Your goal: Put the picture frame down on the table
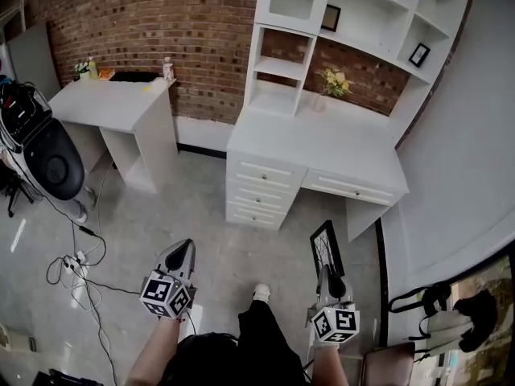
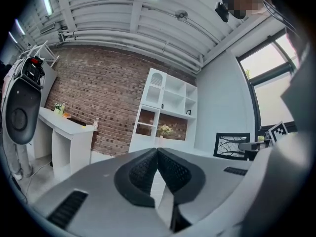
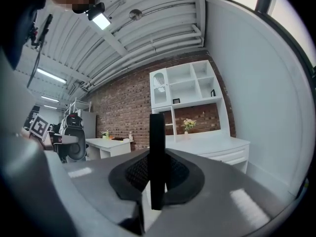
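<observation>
Nearest to the camera, low in the head view, were the person's dark trousers [image 1: 257,336], with one gripper on each side. On the right, the right gripper [image 1: 328,278] had its jaws closed narrowly on the lower part of the picture frame [image 1: 327,248]. In the right gripper view the black frame stood between the pads as a thin upright bar, seen edge-on. So the long axis of the frame pointed up, and its face looked to the left, toward the left gripper [image 1: 182,252]. That one had its jaws together with nothing between them, and it was well apart from the frame.

The frame was in the air above the grey floor [image 1: 241,256], not yet on any table. The white desk with drawers [image 1: 322,139] lay straight ahead on the far side, nearer to the right gripper than to the left. A second white table [image 1: 113,103] stood far to the left. I judge that the coming move must carry the frame forward to the bare desk top and then lower it there.
</observation>
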`<state>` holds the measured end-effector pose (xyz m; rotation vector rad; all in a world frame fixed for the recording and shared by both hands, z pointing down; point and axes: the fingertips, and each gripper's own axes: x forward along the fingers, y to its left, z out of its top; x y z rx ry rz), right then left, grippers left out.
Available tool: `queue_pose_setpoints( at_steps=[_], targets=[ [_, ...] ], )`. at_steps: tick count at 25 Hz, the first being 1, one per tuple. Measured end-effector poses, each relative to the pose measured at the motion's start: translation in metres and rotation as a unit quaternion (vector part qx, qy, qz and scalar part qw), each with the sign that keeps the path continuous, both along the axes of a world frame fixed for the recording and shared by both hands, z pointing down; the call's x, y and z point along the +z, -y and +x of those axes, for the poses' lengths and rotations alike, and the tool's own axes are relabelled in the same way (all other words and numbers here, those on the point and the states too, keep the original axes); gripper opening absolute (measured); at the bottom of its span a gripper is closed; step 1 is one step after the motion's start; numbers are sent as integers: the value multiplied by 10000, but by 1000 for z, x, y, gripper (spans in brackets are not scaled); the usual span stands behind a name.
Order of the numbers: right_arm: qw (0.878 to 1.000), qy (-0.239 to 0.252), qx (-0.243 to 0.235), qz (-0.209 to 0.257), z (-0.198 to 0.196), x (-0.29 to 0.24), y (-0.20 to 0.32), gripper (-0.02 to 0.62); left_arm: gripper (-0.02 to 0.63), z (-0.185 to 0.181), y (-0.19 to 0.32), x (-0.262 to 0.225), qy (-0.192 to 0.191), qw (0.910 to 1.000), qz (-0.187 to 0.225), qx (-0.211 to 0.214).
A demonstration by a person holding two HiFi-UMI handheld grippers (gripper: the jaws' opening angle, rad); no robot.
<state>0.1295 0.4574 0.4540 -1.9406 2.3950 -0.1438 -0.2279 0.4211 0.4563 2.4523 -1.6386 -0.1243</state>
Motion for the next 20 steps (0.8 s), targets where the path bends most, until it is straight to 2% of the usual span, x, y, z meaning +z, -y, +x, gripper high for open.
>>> queue_pose_setpoints(
  at_steps=[6,11,20],
  targets=[
    [9998,145,-97,-23,2,7,49,31,-15,11,43,6,93,9999,-73,51],
    [9993,147,-217,-250,10,28,99,31,-15,25,85,16,193,9996,-203,91],
    [9988,119,-402,-259,27,18,191,31,-15,55,172,10,215,9995,-225,84]
  ],
)
